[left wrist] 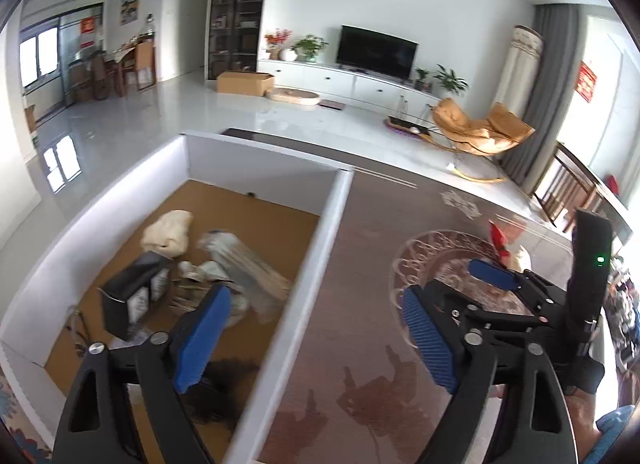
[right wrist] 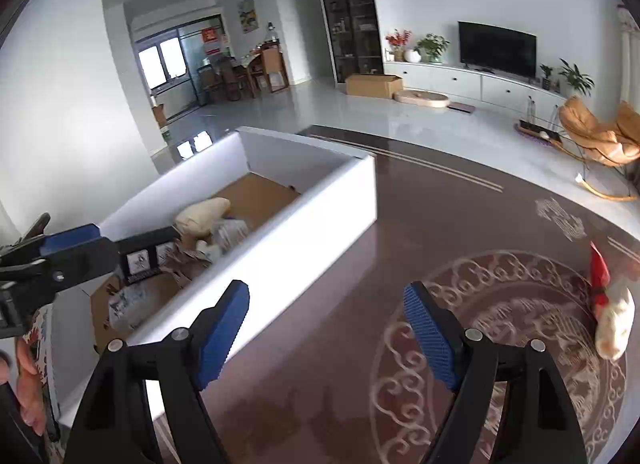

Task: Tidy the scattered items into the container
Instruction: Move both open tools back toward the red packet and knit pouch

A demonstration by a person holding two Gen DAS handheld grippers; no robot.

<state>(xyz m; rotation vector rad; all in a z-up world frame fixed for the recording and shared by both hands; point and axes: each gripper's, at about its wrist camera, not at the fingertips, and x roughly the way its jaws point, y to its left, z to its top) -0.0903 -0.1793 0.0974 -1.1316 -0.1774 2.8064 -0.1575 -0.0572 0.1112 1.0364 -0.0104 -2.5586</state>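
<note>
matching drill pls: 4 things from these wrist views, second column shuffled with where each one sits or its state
Things:
1. cream pouch
2. red-and-cream item
3. left gripper
4. white container

Places or states:
A. lies on the dark patterned table, outside the box
B. stands at the table's left side, cardboard floor showing inside
C. lies inside the box near its far wall
D. jaws open, nothing between them, straddling the box wall

Pairs: 1-C, 2-A, 3-D, 4-B
</note>
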